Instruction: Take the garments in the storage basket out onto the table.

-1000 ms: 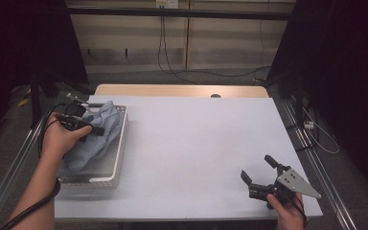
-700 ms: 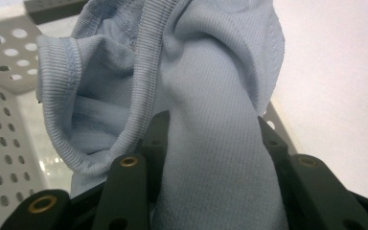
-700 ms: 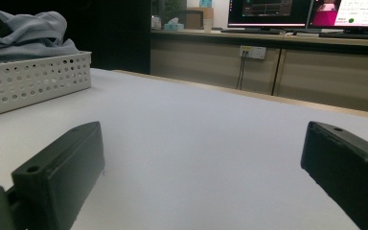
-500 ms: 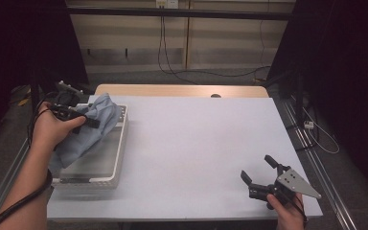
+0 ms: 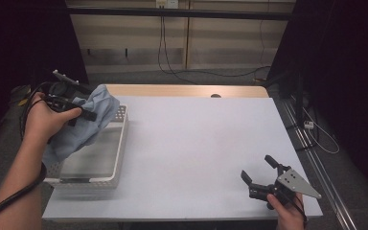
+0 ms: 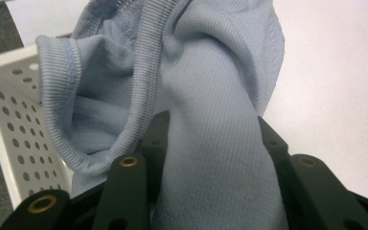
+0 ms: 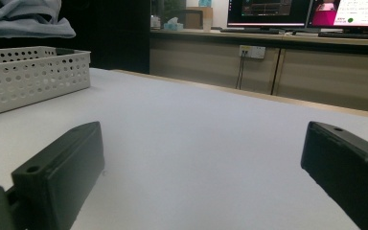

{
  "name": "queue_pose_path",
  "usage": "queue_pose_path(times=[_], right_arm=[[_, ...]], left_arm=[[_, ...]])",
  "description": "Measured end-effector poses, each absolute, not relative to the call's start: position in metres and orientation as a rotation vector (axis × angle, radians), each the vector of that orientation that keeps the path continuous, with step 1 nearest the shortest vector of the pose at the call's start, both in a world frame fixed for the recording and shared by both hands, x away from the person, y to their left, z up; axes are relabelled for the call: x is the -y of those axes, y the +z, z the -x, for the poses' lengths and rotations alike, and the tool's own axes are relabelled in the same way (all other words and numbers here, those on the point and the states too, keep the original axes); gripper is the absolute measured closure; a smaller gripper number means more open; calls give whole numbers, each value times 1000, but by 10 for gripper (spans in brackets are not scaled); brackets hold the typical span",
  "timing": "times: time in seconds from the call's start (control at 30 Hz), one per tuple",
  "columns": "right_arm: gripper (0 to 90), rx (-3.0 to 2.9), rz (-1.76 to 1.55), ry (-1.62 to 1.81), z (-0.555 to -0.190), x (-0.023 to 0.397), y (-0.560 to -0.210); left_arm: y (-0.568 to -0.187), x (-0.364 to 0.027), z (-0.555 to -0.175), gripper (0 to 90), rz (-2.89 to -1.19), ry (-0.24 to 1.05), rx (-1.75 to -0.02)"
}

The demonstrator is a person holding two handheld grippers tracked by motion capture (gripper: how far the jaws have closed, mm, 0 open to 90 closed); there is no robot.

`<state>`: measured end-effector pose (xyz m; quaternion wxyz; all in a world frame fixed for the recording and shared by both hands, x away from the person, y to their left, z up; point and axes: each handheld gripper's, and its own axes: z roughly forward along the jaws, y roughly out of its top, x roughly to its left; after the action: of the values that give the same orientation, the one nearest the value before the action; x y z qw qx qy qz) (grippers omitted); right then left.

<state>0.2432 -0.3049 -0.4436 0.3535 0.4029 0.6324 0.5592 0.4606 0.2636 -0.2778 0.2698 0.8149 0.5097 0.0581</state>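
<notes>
A light blue knitted garment (image 5: 84, 125) hangs from my left gripper (image 5: 92, 115), which is shut on a bunch of its cloth above the white perforated basket (image 5: 116, 158) at the table's left. In the left gripper view the cloth (image 6: 211, 143) is squeezed between the black jaws, with a ribbed hem looping to the left and the basket's wall (image 6: 14, 139) below. My right gripper (image 5: 258, 168) rests low at the table's front right, open, with nothing between its jaws. In the right gripper view the fingers (image 7: 60, 175) frame bare table, with the basket (image 7: 28, 76) and the garment (image 7: 26, 19) far off.
The white table top (image 5: 196, 143) spreads between basket and right gripper. A wooden strip edges its far side. Cables lie on the floor behind, and dark curtains stand on both sides. Monitors sit on a far counter (image 7: 268, 36) in the right gripper view.
My left hand has lifted the blue garment up out of the basket, so most of it now hangs in the air. The right gripper has stayed where it was.
</notes>
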Motion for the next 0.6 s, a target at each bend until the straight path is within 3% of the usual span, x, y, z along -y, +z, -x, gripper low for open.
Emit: queue_pose_path(times=[0.6], right_arm=[[6,-1636,-1042,1447,-243,305,-444]], left_arm=[[-260,-236,-462,589,-2232,101,-1278]])
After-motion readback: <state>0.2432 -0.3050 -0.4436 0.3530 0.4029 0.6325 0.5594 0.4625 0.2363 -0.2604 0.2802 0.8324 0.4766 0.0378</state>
